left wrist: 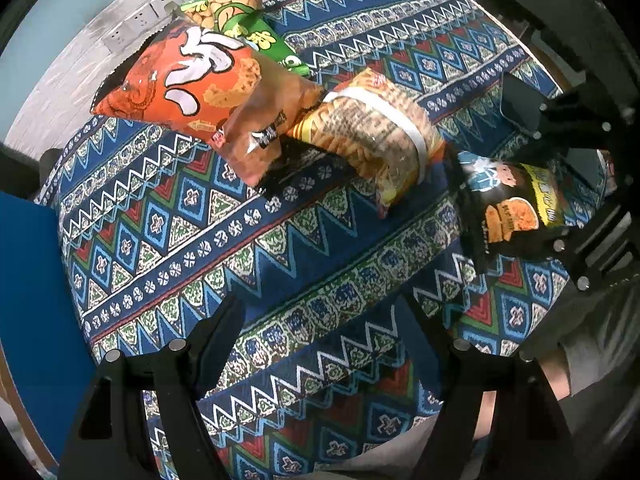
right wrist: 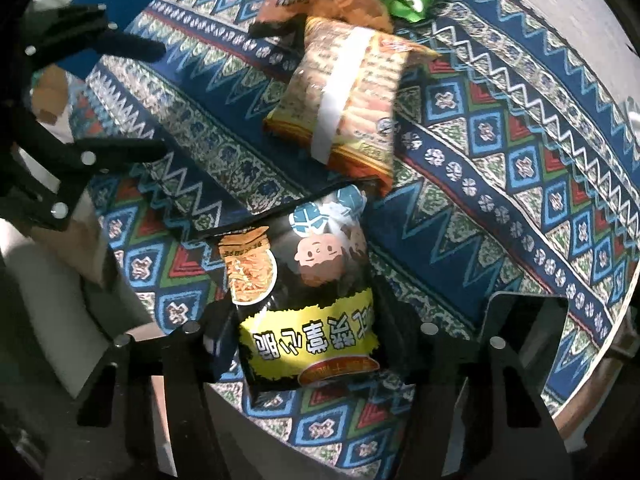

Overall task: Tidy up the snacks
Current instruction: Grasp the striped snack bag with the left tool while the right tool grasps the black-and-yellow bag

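Round table draped in a woven-look patterned cloth [left wrist: 320, 248], blue with zigzag, diamond and flower bands, lying flat and matte. Four crinkly foil snack bags are sitting on it. The black bag [right wrist: 304, 300], glossy, puffed, with a yellow label panel and cartoon face, is lying between the fingers of the right gripper [right wrist: 316, 344]; the left finger [right wrist: 218, 344] is touching its side, the right finger sits in shadow behind the bag edge, so the jaws look pinched on the bag, half-wide. In the left wrist view the same black bag [left wrist: 516, 208] is showing at right under the right gripper's black frame. The left gripper [left wrist: 324, 344] is pointing down over bare cloth, jaws spread, nothing between them. The yellow-orange bag [left wrist: 372, 136], partly clear plastic with a white band across, ridged sticks visible inside, is lying mid-table, just beside the black bag's top edge. The orange bag [left wrist: 192, 88], pillow-shaped with big white lettering, is overlapping its end; the green bag [left wrist: 240, 20] is tucked behind it. Only the left wrist view is showing wall sockets [left wrist: 140, 20] and the whole orange bag. Only the right wrist view is showing the left gripper from outside, at upper left.
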Motion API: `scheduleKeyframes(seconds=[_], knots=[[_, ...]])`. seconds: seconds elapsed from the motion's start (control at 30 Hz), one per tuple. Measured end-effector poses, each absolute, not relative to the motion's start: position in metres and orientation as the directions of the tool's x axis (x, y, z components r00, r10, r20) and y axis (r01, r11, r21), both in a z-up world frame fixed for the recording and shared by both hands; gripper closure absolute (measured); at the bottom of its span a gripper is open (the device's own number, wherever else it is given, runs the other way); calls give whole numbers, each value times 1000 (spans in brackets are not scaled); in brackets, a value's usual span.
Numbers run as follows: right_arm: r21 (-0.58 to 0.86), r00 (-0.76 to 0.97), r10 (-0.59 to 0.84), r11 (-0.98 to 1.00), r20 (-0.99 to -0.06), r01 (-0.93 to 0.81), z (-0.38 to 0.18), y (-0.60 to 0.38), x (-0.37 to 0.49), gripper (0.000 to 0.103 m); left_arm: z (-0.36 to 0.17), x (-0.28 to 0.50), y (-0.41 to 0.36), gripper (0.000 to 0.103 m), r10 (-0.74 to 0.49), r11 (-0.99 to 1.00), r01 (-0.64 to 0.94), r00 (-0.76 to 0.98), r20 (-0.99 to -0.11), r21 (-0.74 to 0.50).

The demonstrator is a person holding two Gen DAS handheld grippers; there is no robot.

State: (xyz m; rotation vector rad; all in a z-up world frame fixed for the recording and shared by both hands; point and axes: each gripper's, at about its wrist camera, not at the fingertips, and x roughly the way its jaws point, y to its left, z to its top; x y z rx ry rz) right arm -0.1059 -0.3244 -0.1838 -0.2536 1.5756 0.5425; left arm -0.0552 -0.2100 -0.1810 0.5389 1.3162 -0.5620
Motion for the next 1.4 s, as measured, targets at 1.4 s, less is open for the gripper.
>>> scheduleKeyframes(seconds=[1.4], knots=[[77, 268, 98, 993, -959, -88, -116, -422, -36, 43, -213, 42, -297, 8, -127, 943, 324, 123, -984, -81]])
